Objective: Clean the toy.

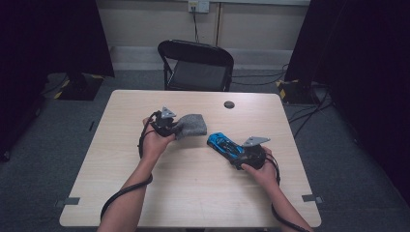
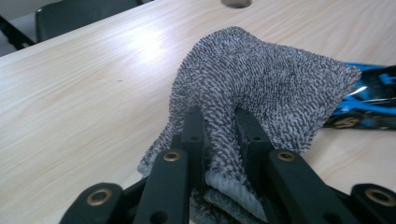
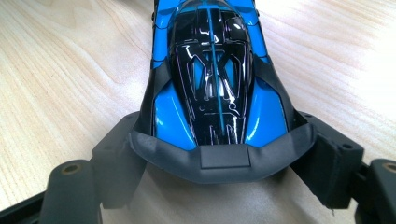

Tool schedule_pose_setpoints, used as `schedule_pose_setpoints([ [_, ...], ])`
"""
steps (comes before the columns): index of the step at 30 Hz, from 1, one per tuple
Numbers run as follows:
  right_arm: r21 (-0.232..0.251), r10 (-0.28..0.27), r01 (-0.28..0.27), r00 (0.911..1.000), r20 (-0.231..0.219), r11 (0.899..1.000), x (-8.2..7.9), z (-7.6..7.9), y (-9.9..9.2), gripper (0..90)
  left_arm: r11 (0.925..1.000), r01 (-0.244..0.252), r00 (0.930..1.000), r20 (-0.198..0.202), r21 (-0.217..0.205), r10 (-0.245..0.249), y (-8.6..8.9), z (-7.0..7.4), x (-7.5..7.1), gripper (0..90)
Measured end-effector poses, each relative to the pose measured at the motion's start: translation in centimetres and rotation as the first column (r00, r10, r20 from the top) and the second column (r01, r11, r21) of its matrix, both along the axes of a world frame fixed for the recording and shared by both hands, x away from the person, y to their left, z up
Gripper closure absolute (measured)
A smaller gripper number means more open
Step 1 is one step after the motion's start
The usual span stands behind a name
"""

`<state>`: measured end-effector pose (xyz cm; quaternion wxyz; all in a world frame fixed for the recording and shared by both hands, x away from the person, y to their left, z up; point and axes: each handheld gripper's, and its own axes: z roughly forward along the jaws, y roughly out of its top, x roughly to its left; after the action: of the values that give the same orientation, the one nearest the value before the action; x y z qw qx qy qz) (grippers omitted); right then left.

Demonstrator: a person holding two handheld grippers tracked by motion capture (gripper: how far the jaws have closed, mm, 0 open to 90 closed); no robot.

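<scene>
High view shows us one table (image 1: 193, 193), light wood, with our two hands near its middle. Our left gripper (image 1: 167, 126) is pinched tight on one grey cloth (image 1: 192, 124). The cloth sits a bit left of the middle of the table, and it sticks out to the right of the gripper. In the left gripper view the two black jaws squeeze a fold of the cloth (image 2: 261, 84), and it puffs up past them. The far end of the cloth is close to the blue car (image 2: 369, 100) in that view. Our right gripper (image 1: 245, 153) holds one blue and black toy car (image 1: 225, 143). The car is a bit right of the middle, with its nose pointing up and left, toward the cloth. In the right gripper view the jaws press on both sides of the back end of the car (image 3: 212, 70), and the wood shows under it. We count two grippers, one cloth, one car, and one small dark round spot (image 1: 229, 104) near the far edge. There is lots of bare wood on the near side and on the left side. The right gripper is nearer the right edge. One black chair (image 1: 196, 65) stands behind the far edge.
</scene>
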<state>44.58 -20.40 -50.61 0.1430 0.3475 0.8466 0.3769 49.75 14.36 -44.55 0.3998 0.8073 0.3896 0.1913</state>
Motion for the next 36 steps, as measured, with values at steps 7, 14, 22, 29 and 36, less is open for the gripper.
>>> schedule_pose_setpoints([
  [7,0.000,0.000,0.000,1.0000,0.000,1.000,0.0,0.0,0.0,23.7,0.9972,0.073,0.9970,0.030,-0.017,-0.072,-2.0,1.1,-1.2,76.4],
  [14,0.000,0.000,0.000,1.0000,0.000,1.000,0.0,0.0,0.0,23.7,0.9862,0.158,0.9864,0.055,-0.050,-0.155,-4.8,2.0,-2.5,76.3],
  [22,0.000,0.000,0.000,1.0000,0.000,1.000,0.0,0.0,0.0,23.7,0.9718,0.230,0.9720,0.061,-0.052,-0.227,-7.6,1.5,-3.7,76.3],
  [29,0.000,0.000,0.000,1.0000,0.000,1.000,0.0,0.0,0.0,23.7,0.9618,0.273,0.9611,0.052,-0.024,-0.271,-9.6,0.5,-4.3,76.3],
  [36,-0.001,0.001,-0.001,1.0000,0.000,1.000,0.0,0.0,0.0,23.7,0.9528,0.304,0.9518,0.044,0.005,-0.304,-11.6,-0.4,-4.9,76.3],
])
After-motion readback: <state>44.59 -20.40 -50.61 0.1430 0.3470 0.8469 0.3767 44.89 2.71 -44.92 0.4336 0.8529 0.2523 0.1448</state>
